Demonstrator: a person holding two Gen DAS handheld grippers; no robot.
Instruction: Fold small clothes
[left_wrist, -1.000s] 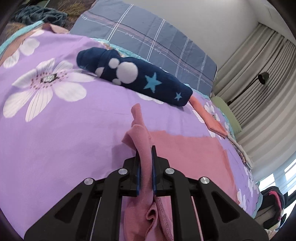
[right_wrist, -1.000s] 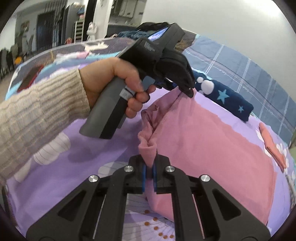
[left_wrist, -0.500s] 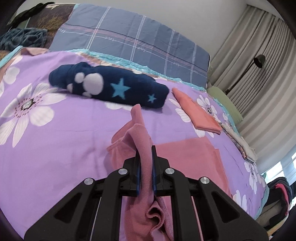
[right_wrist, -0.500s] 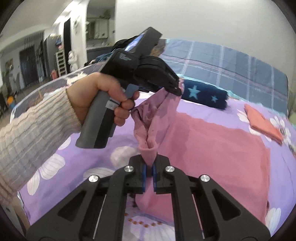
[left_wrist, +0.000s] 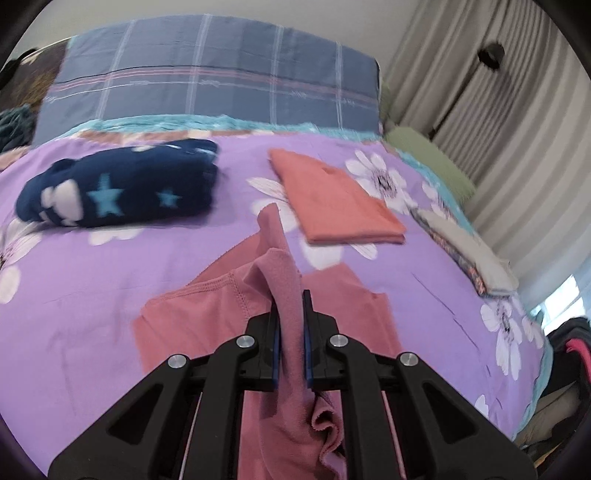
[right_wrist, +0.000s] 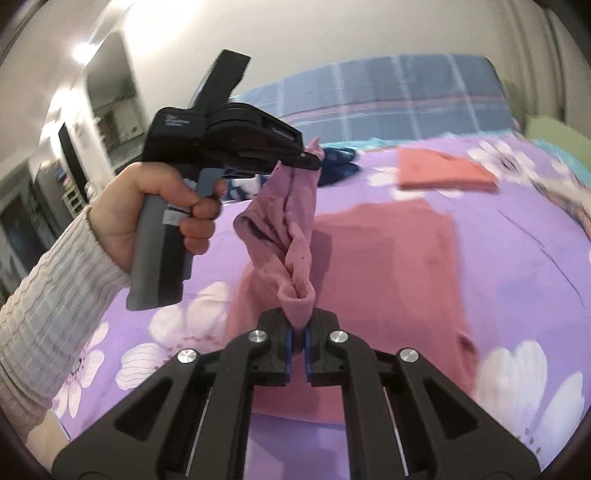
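Left gripper (left_wrist: 290, 332): jaws clenched on a bunched edge of the pink garment (left_wrist: 207, 325), cloth pinched between the blue pads and spilling down behind them at 6 o'clock.
Right gripper (right_wrist: 299, 343): jaws clamped on another bunched corner of the same garment, fold of fabric poking up between the fingers.
Left gripper seen from right wrist (right_wrist: 306, 160): at 10 o'clock, a bare hand (right_wrist: 147, 206) in a cream ribbed sleeve (right_wrist: 48, 295) on its grey handle; tip pinches the top of the lifted cloth.
Pink garment: one edge raised and stretched between the two grippers, crumpled there; the rest lies flat on the bed (left_wrist: 92, 280), centre to 3 o'clock in right wrist view.
Bed: purple cover with white flowers.
Navy blanket (left_wrist: 122, 188): rolled, stars and white blobs, 10 o'clock in left wrist view, apart from the garment.
Orange folded cloth (left_wrist: 332, 199): flat on the bed at 1 o'clock, beyond the pink garment, not touching it.
Plaid pillow (left_wrist: 207, 77): at 12 o'clock against the wall.
Curtains (left_wrist: 517, 129): grey, 2 o'clock.
Blur: both views are somewhat smeared.
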